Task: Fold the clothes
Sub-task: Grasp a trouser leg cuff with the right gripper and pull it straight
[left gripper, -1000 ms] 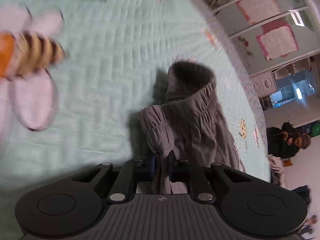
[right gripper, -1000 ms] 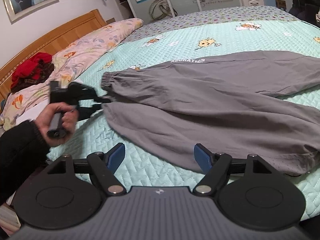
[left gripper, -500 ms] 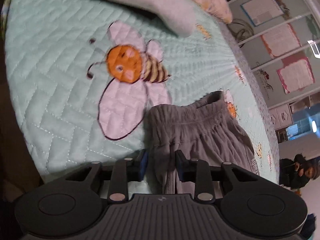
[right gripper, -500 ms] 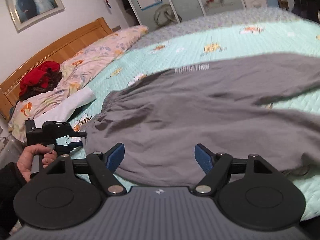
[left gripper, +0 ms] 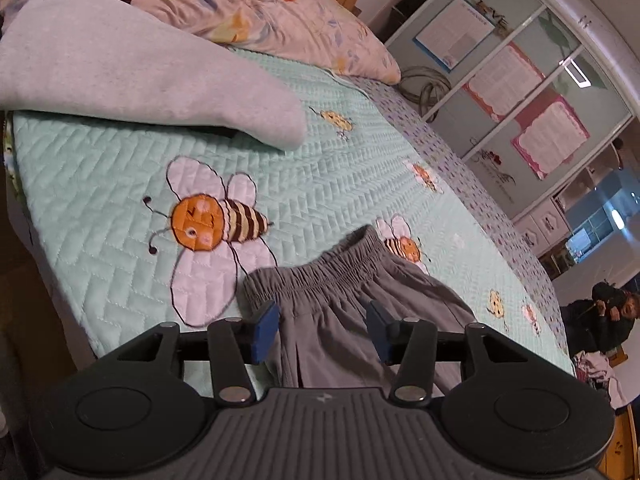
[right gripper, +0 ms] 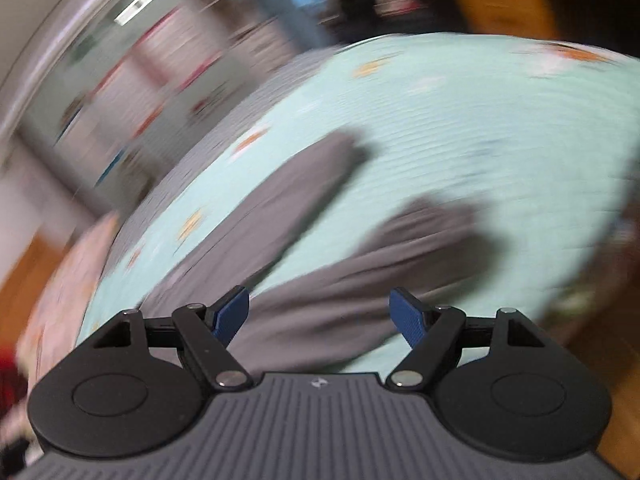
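The gray pants point(left gripper: 360, 304) are being laid out flat on the bed point(left gripper: 320, 200), with both the left gripper point(left gripper: 322, 330) and the right gripper point(right gripper: 320, 318) being held wide apart and empty, so a leg is probably needing to be grabbed next.

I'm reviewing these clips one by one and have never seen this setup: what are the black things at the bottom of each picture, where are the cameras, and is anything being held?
No robot here: a person carries a handheld gripper in each hand, with a fisheye camera on each looking along its two blue-padded fingers. The left gripper is open, its fingers either side of the grey elastic-waist trousers, holding nothing. The trousers lie on a mint quilted bedspread with bee pictures, near a pale folded cloth and a floral pillow. The right gripper is open too, above the trouser legs; its picture is blurred by motion.
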Tool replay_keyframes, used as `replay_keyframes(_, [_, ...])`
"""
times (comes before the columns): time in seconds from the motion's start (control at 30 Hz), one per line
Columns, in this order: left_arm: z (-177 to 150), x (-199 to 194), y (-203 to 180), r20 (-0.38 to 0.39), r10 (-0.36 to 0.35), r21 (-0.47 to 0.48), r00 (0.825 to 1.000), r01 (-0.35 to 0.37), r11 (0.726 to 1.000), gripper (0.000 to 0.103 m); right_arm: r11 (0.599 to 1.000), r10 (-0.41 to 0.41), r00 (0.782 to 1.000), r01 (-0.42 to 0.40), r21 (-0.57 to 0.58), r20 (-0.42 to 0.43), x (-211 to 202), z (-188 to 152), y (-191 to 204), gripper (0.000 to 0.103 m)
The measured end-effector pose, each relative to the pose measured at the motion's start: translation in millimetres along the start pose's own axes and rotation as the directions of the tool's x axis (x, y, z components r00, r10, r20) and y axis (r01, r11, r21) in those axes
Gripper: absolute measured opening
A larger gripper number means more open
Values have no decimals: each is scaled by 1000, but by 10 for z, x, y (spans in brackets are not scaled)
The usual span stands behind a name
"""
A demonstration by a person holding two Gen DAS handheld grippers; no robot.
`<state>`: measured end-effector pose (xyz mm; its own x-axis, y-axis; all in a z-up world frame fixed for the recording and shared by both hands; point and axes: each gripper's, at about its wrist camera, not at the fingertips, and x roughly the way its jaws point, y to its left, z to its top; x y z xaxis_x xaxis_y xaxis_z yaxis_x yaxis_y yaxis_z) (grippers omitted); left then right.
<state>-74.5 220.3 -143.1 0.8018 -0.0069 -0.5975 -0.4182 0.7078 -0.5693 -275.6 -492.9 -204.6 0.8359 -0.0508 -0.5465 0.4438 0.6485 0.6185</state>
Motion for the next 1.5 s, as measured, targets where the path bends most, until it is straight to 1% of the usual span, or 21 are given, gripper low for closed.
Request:
replay_keyframes(0.07, [-47,12,-50,-13,0,11,1000,1,1000,51,992,-34,999,30,119,28,-68,196,-418,78])
replay_keyframes(0.13, [-96,38,-115,-27,-1,25,1000,1,1000,51,979,-14,999,7,205,34,-91,314,-734,78])
replay_keyframes(0.2, [-139,67,-185,-41,-1,39,999,3,999,53,964,11,1000,-17,264,23,-61,368,-922,78])
replay_keyframes(0.37, [-201,66,-327,-52,1,64,999,2,998,59,935,105,993,-83,344,-46,243,323,-948,78])
replay_keyframes(0.43, [-217,60,-360,-56,5,72,998,-1,997,62,939,89,992,-53,341,-91,429,279,-927,77])
replay_keyframes(0.53, [-240,52,-383,-68,11,68,998,-6,998,63,939,78,993,-42,343,-93,548,232,-870,72])
replay_keyframes(0.57, [-244,51,-386,-71,13,66,997,-8,998,63,940,70,993,-35,338,-91,549,231,-837,63])
replay_keyframes(0.6, [-244,53,-380,-72,15,64,997,-10,998,64,942,62,994,-29,334,-88,550,231,-804,36])
replay_keyframes(0.63, [-243,55,-374,-73,17,62,997,-12,998,65,944,53,995,-23,330,-84,551,230,-771,19])
replay_keyframes(0.67, [-242,57,-368,-74,19,60,997,-14,998,66,945,45,996,-16,326,-81,552,229,-738,7])
replay_keyframes(0.73, [-243,65,-353,-74,20,56,997,-16,998,66,948,29,997,-3,317,-75,555,227,-672,7])
replay_keyframes(0.8, [-249,89,-343,-76,24,54,997,-20,998,69,961,15,1000,-10,277,-18,345,289,-479,7])
replay_keyframes(0.93, [-287,169,-366,-99,17,60,995,-11,998,69,950,-6,997,-18,313,74,103,654,-18,8])
replay_keyframes(0.97, [-306,172,-381,-102,12,64,995,-5,998,69,944,-12,997,-16,331,82,136,759,83,14])
replay_keyframes(1.03, [-335,158,-404,-103,5,76,995,3,997,69,928,-25,998,-1,373,65,395,983,251,31])
replay_keyframes(1.07, [-344,138,-410,-98,3,80,995,5,997,69,930,-26,998,4,368,55,531,1070,310,53])
replay_keyframes(1.13, [-338,98,-386,-86,5,80,996,2,997,69,955,-17,999,7,297,31,817,1182,369,53])
replay_keyframes(1.2, [-325,60,-351,-73,10,80,997,-4,997,69,959,-29,999,21,283,26,894,1154,284,54])
replay_keyframes(1.27, [-313,22,-316,-60,15,80,998,-11,997,73,957,-44,999,33,289,31,874,1067,126,54])
replay_keyframes(1.37, [-284,72,-258,-72,30,62,997,-26,998,73,961,-85,996,80,266,8,794,843,-260,54])
replay_keyframes(1.5, [-284,120,-246,-72,45,61,996,-40,997,73,960,-40,996,60,274,-78,872,626,-664,54])
